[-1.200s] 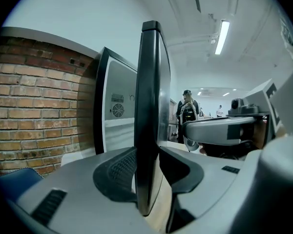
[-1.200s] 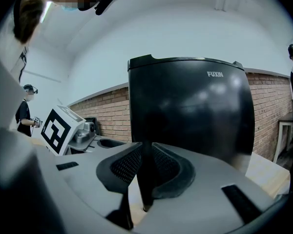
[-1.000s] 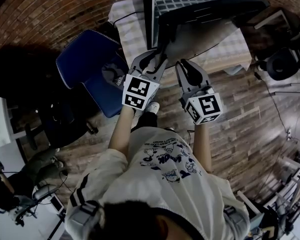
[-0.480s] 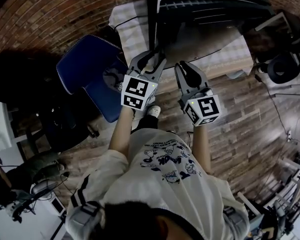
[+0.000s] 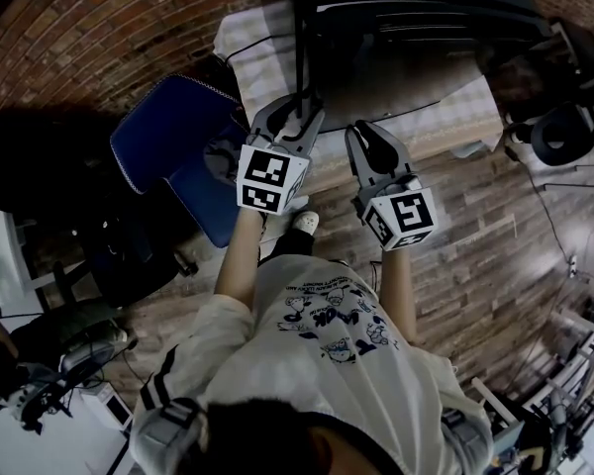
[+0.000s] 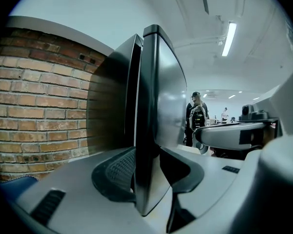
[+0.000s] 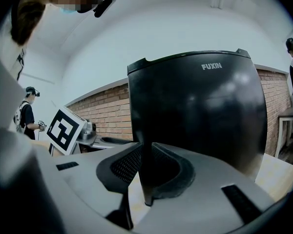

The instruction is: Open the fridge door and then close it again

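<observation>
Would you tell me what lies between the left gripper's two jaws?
The glossy black fridge door's edge, standing upright between them, as the left gripper view shows.

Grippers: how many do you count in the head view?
2. The left gripper clamps the left edge of the fridge door; the right gripper sits just right of it, also on the door. None looks hidden.

Cream T-shirt with cartoon print and dark-striped shoulders; grey left tongs and right tongs carry black-and-white marker cubes.
</observation>
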